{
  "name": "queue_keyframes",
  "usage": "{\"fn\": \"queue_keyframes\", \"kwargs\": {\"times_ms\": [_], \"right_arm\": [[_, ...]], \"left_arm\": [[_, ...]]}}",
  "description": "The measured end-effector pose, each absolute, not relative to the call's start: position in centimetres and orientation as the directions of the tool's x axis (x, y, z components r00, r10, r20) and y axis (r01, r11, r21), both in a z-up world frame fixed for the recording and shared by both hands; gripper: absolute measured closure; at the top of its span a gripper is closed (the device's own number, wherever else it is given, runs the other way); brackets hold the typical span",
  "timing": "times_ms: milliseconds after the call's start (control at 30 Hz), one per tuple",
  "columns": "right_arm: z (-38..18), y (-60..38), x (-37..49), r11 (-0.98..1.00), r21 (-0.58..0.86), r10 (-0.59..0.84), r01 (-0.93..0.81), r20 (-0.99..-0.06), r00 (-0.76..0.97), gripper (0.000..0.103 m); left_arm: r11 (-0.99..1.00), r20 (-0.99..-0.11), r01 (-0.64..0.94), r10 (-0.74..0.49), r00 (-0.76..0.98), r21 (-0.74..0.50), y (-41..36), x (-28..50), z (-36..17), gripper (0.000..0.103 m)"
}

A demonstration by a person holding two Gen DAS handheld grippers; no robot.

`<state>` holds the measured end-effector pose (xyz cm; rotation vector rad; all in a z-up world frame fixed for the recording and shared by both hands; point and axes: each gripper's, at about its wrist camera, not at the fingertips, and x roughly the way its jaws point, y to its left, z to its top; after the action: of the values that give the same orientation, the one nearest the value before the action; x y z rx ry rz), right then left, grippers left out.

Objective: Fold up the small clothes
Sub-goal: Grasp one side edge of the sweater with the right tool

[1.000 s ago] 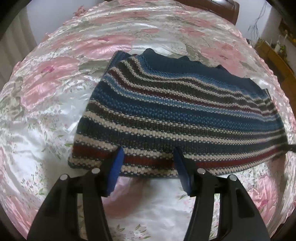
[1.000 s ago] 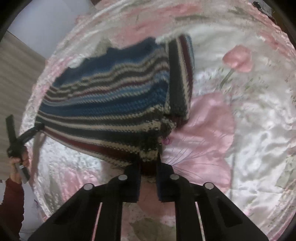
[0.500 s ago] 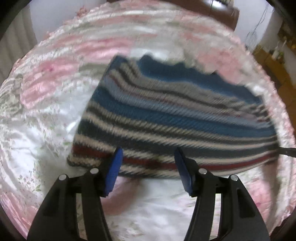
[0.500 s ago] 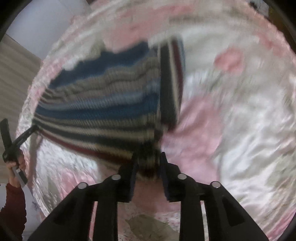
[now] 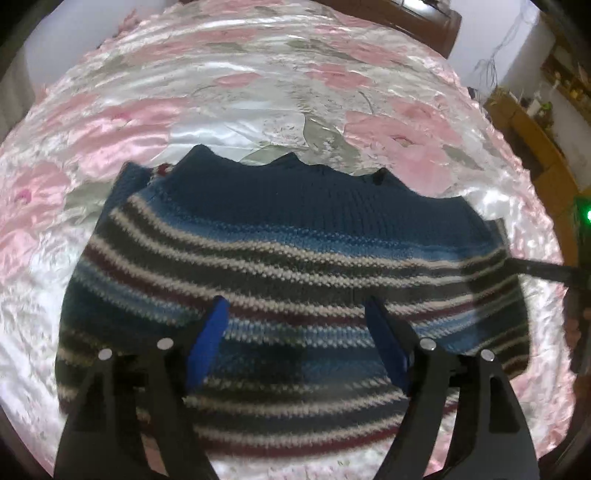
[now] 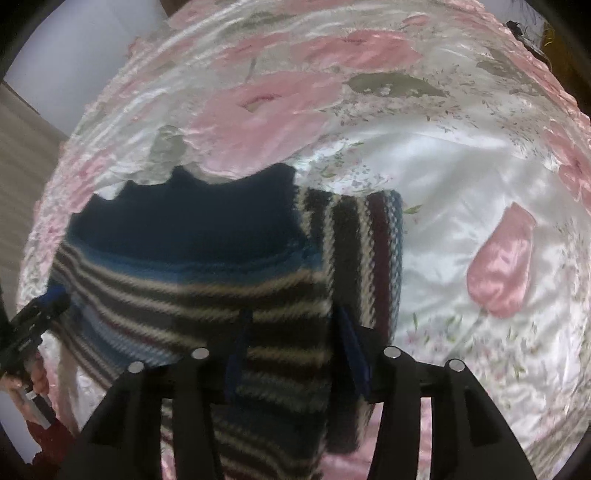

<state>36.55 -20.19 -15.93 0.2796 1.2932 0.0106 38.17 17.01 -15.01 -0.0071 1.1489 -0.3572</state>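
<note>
My left hand-held gripper [image 5: 295, 325] hangs over a striped knit sweater [image 5: 288, 266] with its blue-padded fingers [image 5: 208, 339] spread wide, gripping nothing. The sweater, banded in navy, blue, cream, grey and maroon, lies folded on a bed covered by a shiny pink floral bedspread [image 5: 258, 92], its scalloped navy hem on the far edge.

My right hand-held gripper [image 6: 295, 336] is likewise parted over the sweater's right side, its fingers [image 6: 236, 347] straddling the knit without pinching it. Just beyond it, a folded sleeve [image 6: 369, 254] runs with its stripes upright along the sweater's right edge. At the left rim of the right wrist view, my left hand [image 6: 33, 376] and red cuff [image 6: 51, 439] show beside the bed. A wooden headboard [image 5: 417, 22] stands at the far end.
</note>
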Motion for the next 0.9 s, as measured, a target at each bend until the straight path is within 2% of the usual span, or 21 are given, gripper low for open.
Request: {"fn": "queue_keyframes", "kwargs": {"times_ms": [133, 200, 267, 367, 567, 633, 767, 900], "right_arm": [[-16.7, -20.2, 37.0, 0.963, 0.231, 0.187, 0.137, -0.943, 0.277, 0.054], [-16.8, -19.8, 37.3, 0.966, 0.230, 0.191, 0.115, -0.941, 0.281, 0.060], [-16.9, -19.5, 37.5, 0.970, 0.218, 0.180, 0.109, -0.942, 0.283, 0.081], [-16.8, -19.4, 37.6, 0.969, 0.222, 0.183, 0.108, -0.938, 0.293, 0.089], [-15.3, -21.9, 36.5, 0.951, 0.253, 0.176, 0.176, -0.914, 0.365, 0.091], [-16.1, -22.7, 36.4, 0.939, 0.275, 0.188, 0.209, -0.914, 0.358, 0.091], [-18.7, -22.1, 37.0, 0.947, 0.228, 0.149, 0.226, -0.936, 0.319, 0.091], [-18.9, -22.4, 37.0, 0.939, 0.242, 0.156, 0.243, -0.933, 0.326, 0.090]], "left_arm": [[0.931, -0.876, 0.280, -0.325, 0.355, -0.232, 17.0, 38.1, -16.2, 0.027], [0.934, -0.872, 0.283, -0.315, 0.375, -0.216, 17.1, 38.0, -16.3, 0.027], [0.933, -0.867, 0.289, -0.318, 0.384, -0.215, 17.3, 37.9, -16.4, 0.027], [0.927, -0.862, 0.288, -0.339, 0.376, -0.239, 17.6, 38.0, -17.0, 0.027], [0.929, -0.858, 0.303, -0.325, 0.398, -0.212, 17.6, 37.7, -17.6, 0.027], [0.929, -0.855, 0.307, -0.324, 0.404, -0.207, 17.6, 37.6, -17.6, 0.027], [0.928, -0.854, 0.322, -0.317, 0.412, -0.189, 17.3, 37.4, -17.8, 0.026], [0.925, -0.850, 0.327, -0.324, 0.415, -0.193, 17.4, 37.3, -17.8, 0.025]]}}
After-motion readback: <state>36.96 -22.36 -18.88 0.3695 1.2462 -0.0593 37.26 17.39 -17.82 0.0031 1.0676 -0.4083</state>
